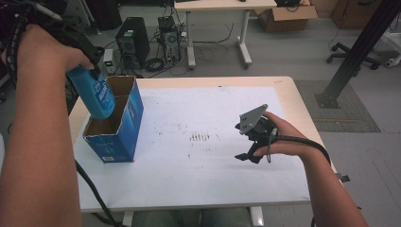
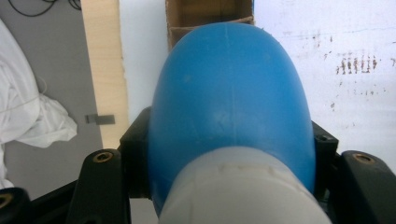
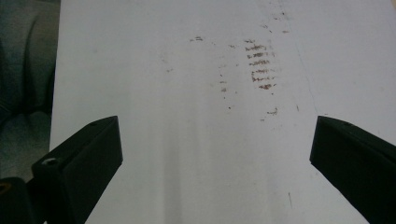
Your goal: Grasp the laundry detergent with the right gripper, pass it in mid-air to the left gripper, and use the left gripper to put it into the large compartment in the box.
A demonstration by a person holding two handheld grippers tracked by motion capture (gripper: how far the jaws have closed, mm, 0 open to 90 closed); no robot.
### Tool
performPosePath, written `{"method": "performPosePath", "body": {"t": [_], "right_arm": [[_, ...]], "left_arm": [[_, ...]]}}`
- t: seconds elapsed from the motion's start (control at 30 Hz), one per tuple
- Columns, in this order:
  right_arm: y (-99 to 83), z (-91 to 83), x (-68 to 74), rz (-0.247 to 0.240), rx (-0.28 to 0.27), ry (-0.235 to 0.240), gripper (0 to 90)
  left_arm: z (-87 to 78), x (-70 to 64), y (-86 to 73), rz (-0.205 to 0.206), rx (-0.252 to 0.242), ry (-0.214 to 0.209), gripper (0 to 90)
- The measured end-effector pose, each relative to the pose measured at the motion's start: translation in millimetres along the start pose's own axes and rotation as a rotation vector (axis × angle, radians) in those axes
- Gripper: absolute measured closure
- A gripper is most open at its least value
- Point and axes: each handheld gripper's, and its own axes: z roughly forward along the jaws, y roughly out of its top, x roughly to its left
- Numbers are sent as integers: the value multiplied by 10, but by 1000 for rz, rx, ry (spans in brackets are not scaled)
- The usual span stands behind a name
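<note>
A blue plastic bottle [image 1: 93,92] with a pale cap end hangs tilted over the open top of a blue cardboard box [image 1: 119,127] at the table's left. My left gripper [image 1: 87,59] is shut on the bottle; in the left gripper view the bottle [image 2: 229,107] bulges between the black jaws, with the box's brown inside [image 2: 205,14] beyond it. My right gripper [image 1: 249,153] hovers open over the white sheet at the right, and the right gripper view has its jaws [image 3: 212,154] wide apart with nothing between them.
A white sheet [image 1: 198,156] with brown smudges [image 1: 199,137] covers most of the wooden table [image 1: 288,82]. Beyond the table stand computer towers [image 1: 132,40], cables, another desk and cardboard boxes. A black frame post [image 1: 354,52] rises at the right.
</note>
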Motion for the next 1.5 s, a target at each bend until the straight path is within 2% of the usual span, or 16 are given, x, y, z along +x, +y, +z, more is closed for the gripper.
{"method": "performPosePath", "body": {"t": [0.5, 0.73, 1.07, 1.5], "right_arm": [[-10, 23, 43, 0, -2, 0, 25], [-13, 29, 60, 0, 1, 4, 25], [-19, 58, 73, 2, 1, 9, 26], [-20, 87, 101, -2, -4, 14, 26]], "left_arm": [[314, -11, 20, 29, 23, 1, 384], [435, 10, 12, 26, 29, 0, 384], [759, 34, -25, 32, 48, -7, 384], [1049, -3, -31, 38, 63, 7, 384]]}}
